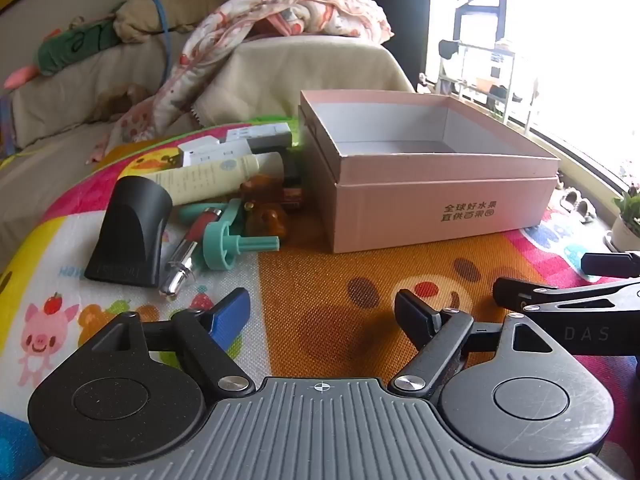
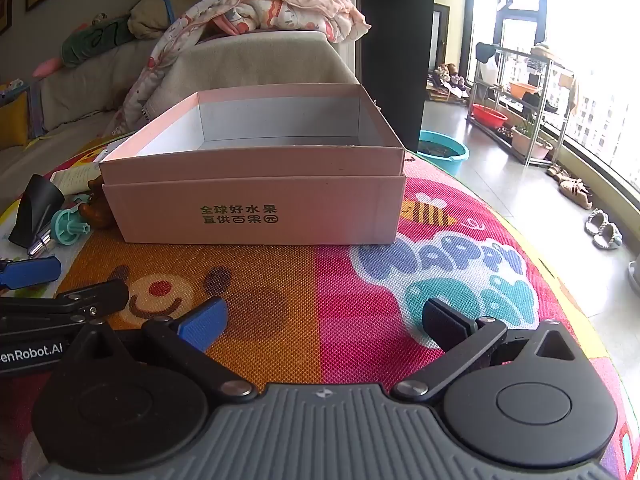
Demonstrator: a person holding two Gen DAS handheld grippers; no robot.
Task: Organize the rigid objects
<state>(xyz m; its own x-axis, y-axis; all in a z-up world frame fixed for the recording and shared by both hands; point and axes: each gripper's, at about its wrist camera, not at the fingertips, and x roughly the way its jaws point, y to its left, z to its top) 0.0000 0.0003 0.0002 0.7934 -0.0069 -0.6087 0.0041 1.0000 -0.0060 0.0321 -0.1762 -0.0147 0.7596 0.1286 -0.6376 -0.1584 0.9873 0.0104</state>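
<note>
An open pink cardboard box (image 1: 436,208) (image 2: 256,208) stands on a colourful play mat, and its inside looks bare. Left of it lies a pile: a black nozzle (image 1: 130,234) (image 2: 34,210), a cream tube (image 1: 208,176), a teal plastic tool (image 1: 228,240) (image 2: 70,226), an amber bear figure (image 1: 264,208), a red and chrome trimmer (image 1: 188,252) and small white boxes (image 1: 240,142). My left gripper (image 1: 324,312) is open above the mat, short of the pile. My right gripper (image 2: 324,320) is open in front of the box, holding nothing.
A covered sofa (image 1: 304,68) with a patterned blanket (image 1: 288,12) rises behind the mat. A teal basin (image 2: 442,154), a shelf rack (image 2: 520,100) and shoes (image 2: 604,228) stand on the floor to the right. A potted plant (image 1: 628,216) sits by the window.
</note>
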